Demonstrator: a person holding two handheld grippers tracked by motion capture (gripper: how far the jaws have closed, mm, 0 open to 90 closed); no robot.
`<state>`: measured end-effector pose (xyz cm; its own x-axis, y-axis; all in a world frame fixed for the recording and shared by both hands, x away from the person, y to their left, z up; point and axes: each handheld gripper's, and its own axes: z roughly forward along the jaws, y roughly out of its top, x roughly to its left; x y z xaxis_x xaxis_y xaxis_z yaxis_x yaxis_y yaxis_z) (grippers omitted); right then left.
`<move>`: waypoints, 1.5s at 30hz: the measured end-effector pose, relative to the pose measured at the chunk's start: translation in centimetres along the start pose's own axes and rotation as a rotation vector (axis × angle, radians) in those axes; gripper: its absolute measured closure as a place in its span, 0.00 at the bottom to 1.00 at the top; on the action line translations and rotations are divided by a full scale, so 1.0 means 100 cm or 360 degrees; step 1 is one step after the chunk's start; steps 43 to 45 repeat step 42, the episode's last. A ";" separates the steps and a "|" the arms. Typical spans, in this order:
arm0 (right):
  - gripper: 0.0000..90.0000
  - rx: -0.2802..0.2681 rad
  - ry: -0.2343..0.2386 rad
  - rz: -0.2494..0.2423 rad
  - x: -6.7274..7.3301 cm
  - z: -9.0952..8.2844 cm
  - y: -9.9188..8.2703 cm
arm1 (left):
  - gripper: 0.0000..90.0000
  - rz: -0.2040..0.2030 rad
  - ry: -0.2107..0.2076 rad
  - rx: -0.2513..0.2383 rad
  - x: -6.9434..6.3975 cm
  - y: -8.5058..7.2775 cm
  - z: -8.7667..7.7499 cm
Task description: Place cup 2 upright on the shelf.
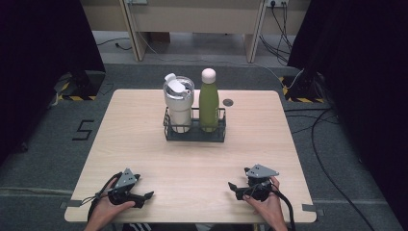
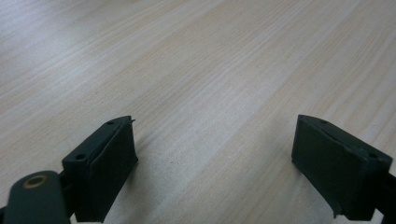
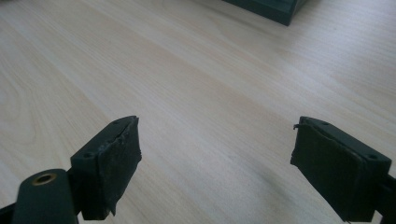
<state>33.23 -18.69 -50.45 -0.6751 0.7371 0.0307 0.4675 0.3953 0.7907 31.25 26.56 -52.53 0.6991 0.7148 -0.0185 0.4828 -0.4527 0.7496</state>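
Left gripper [image 1: 148, 195] and right gripper [image 1: 233, 186], each in one of the person's hands, rest low over the near edge of the table [image 1: 144, 144], tips turned toward one another. In the left gripper view the jaws stand wide apart with nothing but bare wood grain between them; the right gripper view gives the same reading — pads well separated, nothing clasped. Neither tool touches any object.

Landmark: the dark wire rack [image 1: 195, 131], set on the far half of the table near its middle line. Inside the rack, at its left end, stands a white tumbler [image 1: 179, 106] with a flip lid, upright; just beside it, in the middle of the rack, stands a green bottle [image 1: 209, 103] with a pale rounded cap, also upright. The right end of the rack holds nothing. Both grippers lie well apart from the rack, on its near side — the left one off toward its left, the right one off toward its right. A corner of the rack [image 3: 275, 9] enters the top of the right gripper view.

Progress, as judged: handling of the vessels has not begun; approach, grasp and lift all appear to remain
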 end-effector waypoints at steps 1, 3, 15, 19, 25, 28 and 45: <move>0.17 0.0007 -0.0003 0.0002 0.000 0.000 -0.001 | 0.14 0.0000 0.0000 0.0000 0.000 0.000 0.000; 0.17 0.0017 -0.0004 0.0002 0.000 0.000 -0.001 | 0.14 0.0000 0.0000 0.0000 0.000 0.000 0.000; 0.18 0.0161 -0.0036 -0.0023 -0.001 0.003 -0.012 | 0.14 -0.0004 0.0004 -0.0001 0.000 0.000 0.000; 0.17 0.0179 -0.0049 -0.0031 -0.001 0.003 -0.014 | 0.14 -0.0004 0.0004 -0.0001 0.000 0.000 0.000; 0.14 0.0176 -0.0047 -0.0050 -0.002 0.004 -0.015 | 0.14 -0.0004 0.0004 -0.0001 0.000 0.000 0.000; 0.11 0.0184 -0.0031 -0.0069 -0.002 0.005 -0.015 | 0.14 -0.0004 0.0005 -0.0001 0.000 0.000 0.000; 0.07 0.0197 -0.0014 -0.0078 -0.002 0.005 -0.015 | 0.14 -0.0005 0.0006 -0.0001 0.000 0.000 0.000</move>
